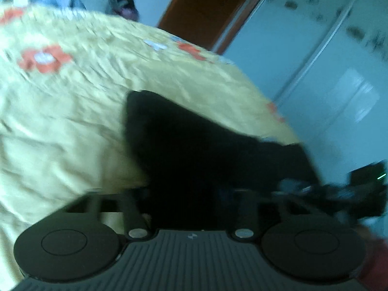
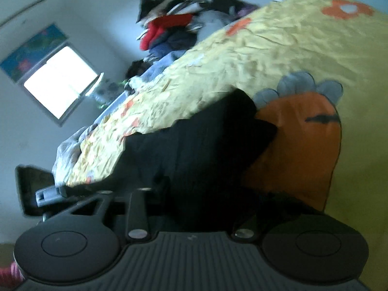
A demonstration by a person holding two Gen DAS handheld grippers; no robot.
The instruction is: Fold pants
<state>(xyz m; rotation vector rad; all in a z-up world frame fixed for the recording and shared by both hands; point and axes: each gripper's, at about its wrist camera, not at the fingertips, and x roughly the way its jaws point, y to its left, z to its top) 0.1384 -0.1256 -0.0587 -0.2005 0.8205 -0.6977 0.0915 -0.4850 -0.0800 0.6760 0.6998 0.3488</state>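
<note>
Black pants point(image 1: 194, 140) lie on a yellow bedspread with orange flowers point(image 1: 68, 101). In the left wrist view my left gripper point(image 1: 189, 194) is buried in the dark cloth and looks shut on the pants. In the right wrist view the black pants point(image 2: 198, 150) drape from my right gripper point(image 2: 191, 201), which looks shut on the cloth. The fingertips of both grippers are hidden by the fabric. The other gripper shows at the right edge of the left view point(image 1: 363, 189) and at the left edge of the right view point(image 2: 46, 194). Both views are blurred.
A pile of clothes point(image 2: 174, 26) sits at the far end of the bed. A bright window point(image 2: 58, 82) is on the wall. A brown door point(image 1: 208, 7) and a white wardrobe point(image 1: 315, 55) stand beyond the bed's edge. A large orange carrot print point(image 2: 303, 145) marks the bedspread.
</note>
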